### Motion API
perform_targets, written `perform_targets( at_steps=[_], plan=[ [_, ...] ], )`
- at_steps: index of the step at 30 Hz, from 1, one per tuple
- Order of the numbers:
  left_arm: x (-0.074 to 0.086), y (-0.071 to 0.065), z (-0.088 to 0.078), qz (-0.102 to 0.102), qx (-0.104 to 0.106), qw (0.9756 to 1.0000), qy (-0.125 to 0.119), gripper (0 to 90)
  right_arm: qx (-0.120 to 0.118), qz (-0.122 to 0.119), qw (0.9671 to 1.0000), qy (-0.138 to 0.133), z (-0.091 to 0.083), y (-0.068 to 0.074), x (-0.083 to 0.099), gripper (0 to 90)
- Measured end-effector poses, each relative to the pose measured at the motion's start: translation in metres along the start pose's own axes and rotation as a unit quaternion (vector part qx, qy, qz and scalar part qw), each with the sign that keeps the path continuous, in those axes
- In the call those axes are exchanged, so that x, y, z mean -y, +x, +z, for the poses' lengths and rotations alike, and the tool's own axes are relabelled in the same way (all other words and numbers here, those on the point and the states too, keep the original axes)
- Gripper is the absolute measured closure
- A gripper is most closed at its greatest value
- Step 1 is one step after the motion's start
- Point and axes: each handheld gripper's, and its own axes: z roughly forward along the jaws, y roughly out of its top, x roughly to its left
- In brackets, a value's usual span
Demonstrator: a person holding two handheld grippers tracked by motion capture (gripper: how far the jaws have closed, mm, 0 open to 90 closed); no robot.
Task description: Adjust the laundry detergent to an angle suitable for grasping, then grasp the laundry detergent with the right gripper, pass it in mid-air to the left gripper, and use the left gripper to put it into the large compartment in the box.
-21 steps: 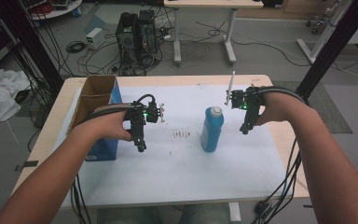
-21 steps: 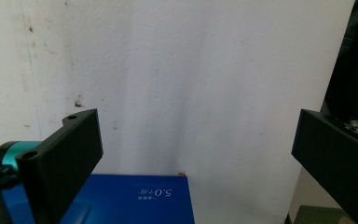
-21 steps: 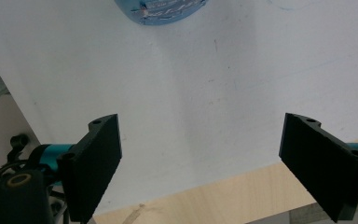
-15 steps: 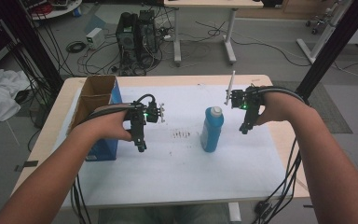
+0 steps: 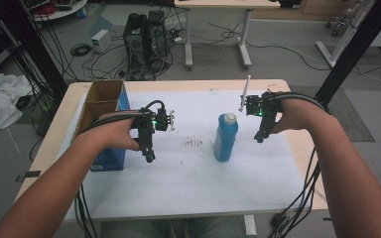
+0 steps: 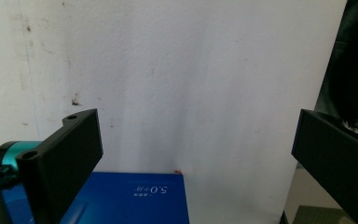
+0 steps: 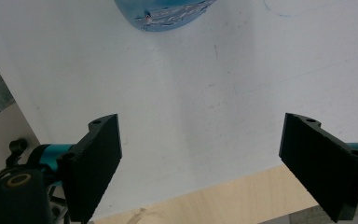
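A blue bottle (image 5: 225, 137) with a white cap stands upright near the middle of the white sheet (image 5: 193, 173); its base (image 7: 164, 13) shows at the top of the right gripper view. My right gripper (image 5: 262, 137) hangs to the right of the bottle, apart from it, jaws wide open and empty (image 7: 200, 163). My left gripper (image 5: 149, 154) points down beside the blue cardboard box (image 5: 108, 159), well left of the bottle. Its jaws stand open with nothing between them (image 6: 193, 158), above the sheet and the box's blue side (image 6: 135, 198).
The open-topped box (image 5: 101, 99) stands at the table's left side. Small dark marks (image 5: 193, 144) stain the sheet between the grippers. Bare wooden table edge (image 7: 205, 205) runs along the right. Cables hang off the front; computer gear and another table stand beyond.
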Motion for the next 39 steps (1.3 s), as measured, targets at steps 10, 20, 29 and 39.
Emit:
perform_targets(
  at_steps=[10,20,29,39],
  plan=[
    [0.001,-0.002,-0.003,-0.007,-0.007,0.9999,-0.011,1.7,0.003,-0.006,1.0000,0.003,-0.001,0.001,0.001,12.0],
    [-0.003,0.001,-0.003,0.001,-0.007,1.0000,-0.005,1.6,0.009,-0.056,0.9984,0.003,-0.003,-0.008,0.005,12.0],
    [-0.005,0.002,-0.002,0.004,-0.005,1.0000,-0.005,1.6,0.008,-0.058,0.9983,0.006,0.000,-0.010,0.006,12.0],
    [0.002,0.002,-0.002,0.000,-0.005,0.9999,-0.009,1.7,0.000,-0.010,0.9999,0.006,0.002,-0.001,0.002,12.0]
  ],
)
